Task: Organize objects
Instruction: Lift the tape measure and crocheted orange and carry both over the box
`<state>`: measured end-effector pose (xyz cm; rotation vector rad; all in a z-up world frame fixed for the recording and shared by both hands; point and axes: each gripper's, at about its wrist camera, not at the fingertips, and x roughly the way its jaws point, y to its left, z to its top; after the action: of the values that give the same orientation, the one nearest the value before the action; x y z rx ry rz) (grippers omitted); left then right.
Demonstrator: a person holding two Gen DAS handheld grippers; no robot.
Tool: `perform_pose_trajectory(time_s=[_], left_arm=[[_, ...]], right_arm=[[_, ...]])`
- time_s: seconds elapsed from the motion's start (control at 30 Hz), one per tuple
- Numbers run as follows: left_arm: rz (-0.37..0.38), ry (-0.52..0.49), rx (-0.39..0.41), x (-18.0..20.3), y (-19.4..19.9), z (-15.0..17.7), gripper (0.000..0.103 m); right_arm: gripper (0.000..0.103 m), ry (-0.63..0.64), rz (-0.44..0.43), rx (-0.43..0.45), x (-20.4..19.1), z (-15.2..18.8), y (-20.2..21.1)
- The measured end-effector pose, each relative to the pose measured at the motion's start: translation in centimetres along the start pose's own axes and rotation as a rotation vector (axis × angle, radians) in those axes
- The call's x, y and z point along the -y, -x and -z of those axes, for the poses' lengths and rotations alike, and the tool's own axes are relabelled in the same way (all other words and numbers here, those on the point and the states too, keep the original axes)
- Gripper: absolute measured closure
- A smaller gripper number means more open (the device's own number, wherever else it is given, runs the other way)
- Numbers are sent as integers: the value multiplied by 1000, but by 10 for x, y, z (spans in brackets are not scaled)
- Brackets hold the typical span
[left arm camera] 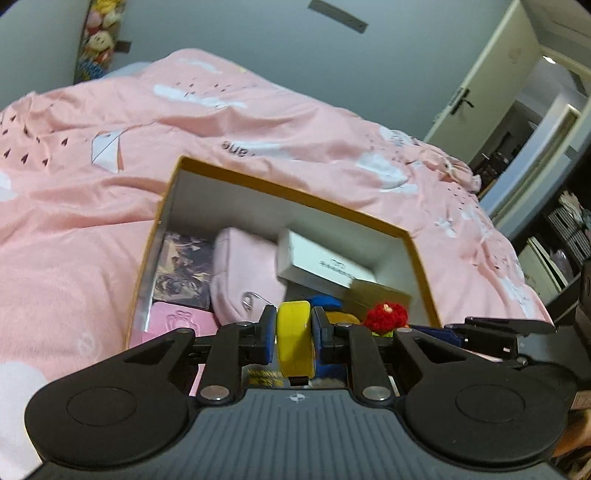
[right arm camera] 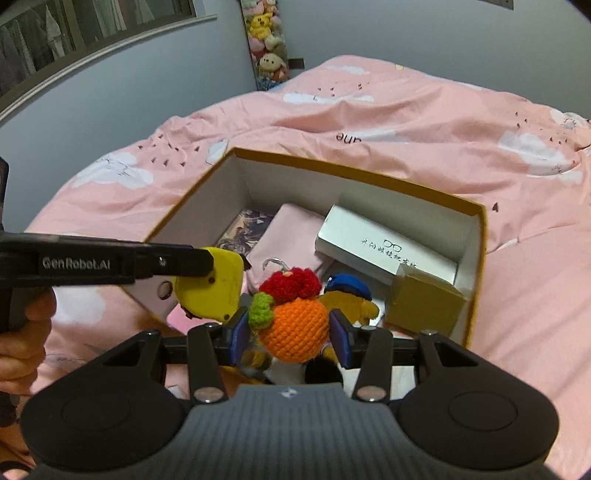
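Now | left gripper (left arm camera: 294,332) clamps yellow tape measure (left arm camera: 294,338) | right gripper (right arm camera: 290,332) clamps crocheted orange (right arm camera: 295,330) | risk: near box (right arm camera: 476,236) rim snags either.

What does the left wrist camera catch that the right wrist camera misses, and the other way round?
Only the left view shows an open door and a pink item in the box. Only the right view shows a window, a hand, and the right gripper holding an orange crocheted toy. Both show the cardboard box, yellow tape measure and pink bedding.
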<state>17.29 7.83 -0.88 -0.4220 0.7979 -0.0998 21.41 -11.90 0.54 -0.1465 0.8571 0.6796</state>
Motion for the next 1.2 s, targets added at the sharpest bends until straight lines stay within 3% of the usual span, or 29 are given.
perform_pose_trajectory(time_s=[0.23,0.43,0.63,0.73,1.0,1.07,1.2], left_arm=[[38,17,-36,-1,-34,-16,81],[12,-84,-161,9,-77,-21,81],[29,-163,-198,14,-92,-27,81],[-10,-219,-204,19,-100,-28,81],[12,-162,-287,6,-123,-24,80],[22,-137,-261,3,-117,-26,64],[26,-94,-204,-1,-99,-33,58]], right_arm=[[55,18,29,-17,11,-8,-21],[55,14,36,-20,26,-12,-26],[55,11,27,-30,35,-11,-36],[55,2,31,-35,39,-12,-41],[55,-2,31,-39,42,-11,-44],[55,9,38,-40,42,-12,-46],[55,30,53,-22,40,-15,-46]])
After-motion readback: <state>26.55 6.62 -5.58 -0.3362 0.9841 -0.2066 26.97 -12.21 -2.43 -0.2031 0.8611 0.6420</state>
